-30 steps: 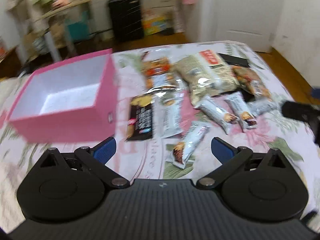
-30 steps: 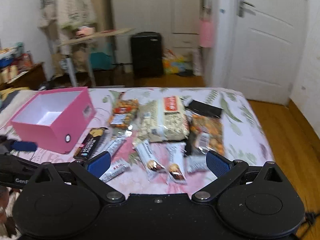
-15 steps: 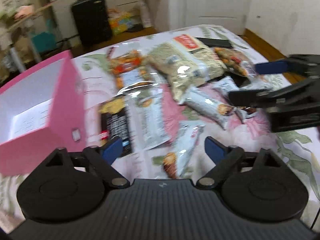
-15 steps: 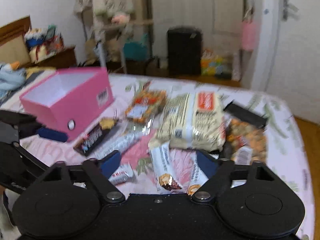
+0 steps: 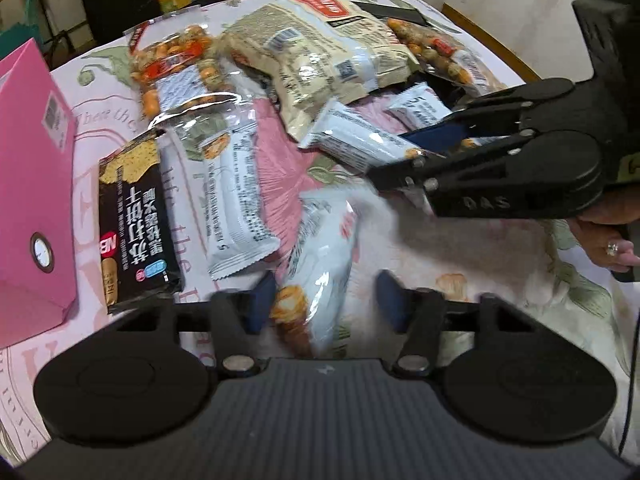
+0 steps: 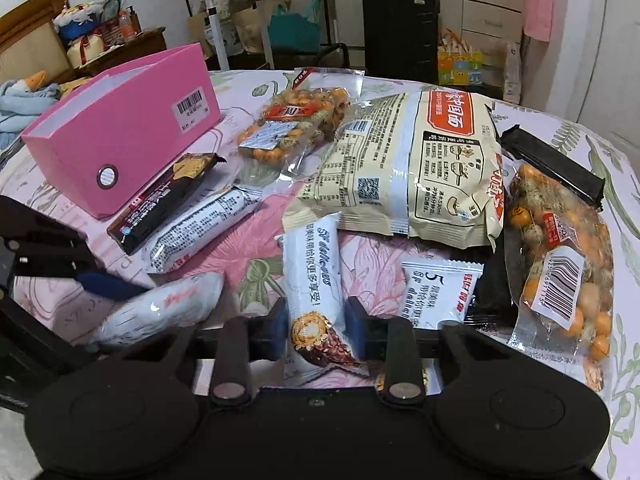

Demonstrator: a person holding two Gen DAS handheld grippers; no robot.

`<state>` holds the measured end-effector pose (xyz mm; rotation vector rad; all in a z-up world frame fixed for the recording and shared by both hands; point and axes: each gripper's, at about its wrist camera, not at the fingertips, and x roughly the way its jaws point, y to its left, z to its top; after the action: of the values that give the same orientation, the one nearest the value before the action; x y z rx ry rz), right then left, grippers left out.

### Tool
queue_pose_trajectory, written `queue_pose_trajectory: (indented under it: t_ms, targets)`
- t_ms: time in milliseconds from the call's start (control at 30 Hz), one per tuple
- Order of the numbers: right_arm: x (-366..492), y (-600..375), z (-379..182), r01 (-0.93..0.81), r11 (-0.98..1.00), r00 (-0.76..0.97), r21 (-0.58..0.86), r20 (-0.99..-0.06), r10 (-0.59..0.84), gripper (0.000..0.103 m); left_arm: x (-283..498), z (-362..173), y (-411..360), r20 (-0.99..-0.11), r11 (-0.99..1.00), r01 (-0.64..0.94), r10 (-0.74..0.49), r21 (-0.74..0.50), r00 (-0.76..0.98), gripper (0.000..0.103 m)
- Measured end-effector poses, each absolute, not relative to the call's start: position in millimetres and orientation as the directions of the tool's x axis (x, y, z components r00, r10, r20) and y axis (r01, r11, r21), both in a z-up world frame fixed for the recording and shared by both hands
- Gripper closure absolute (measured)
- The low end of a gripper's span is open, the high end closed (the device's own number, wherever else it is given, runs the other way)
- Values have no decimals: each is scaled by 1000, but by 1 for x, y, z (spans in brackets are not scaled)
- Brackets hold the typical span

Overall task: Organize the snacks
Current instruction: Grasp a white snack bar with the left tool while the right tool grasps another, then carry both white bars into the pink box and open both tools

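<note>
as jaws close, white bar (image 6: pixel 316 300) between right pads, left apparently likewise

Black suitcase (image 6: pixel 400 30), floral bedsheet (image 6: pixel 600 152), pink bag on door (image 6: pixel 538 8), clothes rack (image 6: pixel 240 12)

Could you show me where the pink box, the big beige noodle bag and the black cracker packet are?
pink box (image 6: pixel 132 148): right wrist view, on its long pink side wall.
big beige noodle bag (image 6: pixel 416 168): right wrist view, on its printed back.
black cracker packet (image 5: pixel 134 224): left wrist view, on the white lettering at its middle.
</note>
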<state>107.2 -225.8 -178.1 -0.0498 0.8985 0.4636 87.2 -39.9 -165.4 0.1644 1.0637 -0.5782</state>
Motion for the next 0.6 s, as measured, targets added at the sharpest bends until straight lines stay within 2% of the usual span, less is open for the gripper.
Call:
queue_pose_trajectory:
  t_ms: [33, 67, 267, 600]
  targets:
    - [105, -225, -175, -394, 904, 533, 165, -760, 371, 70, 87, -161, -39, -859, 839, 522, -374, -154, 348, 74]
    - [103, -226, -172, -384, 906, 538, 178, -755, 376, 71, 87, -158, -38, -861, 840, 520, -373, -154, 347, 77]
    - [85, -217, -155, -345, 927, 551, 149, -767, 328, 71, 92, -153, -28, -885, 855, 476, -369, -204, 284, 78]
    - [56, -212, -142, -283, 929, 462, 238, -815, 349, 71, 75, -131, -2, -892, 872, 428, -372, -240, 258, 78]
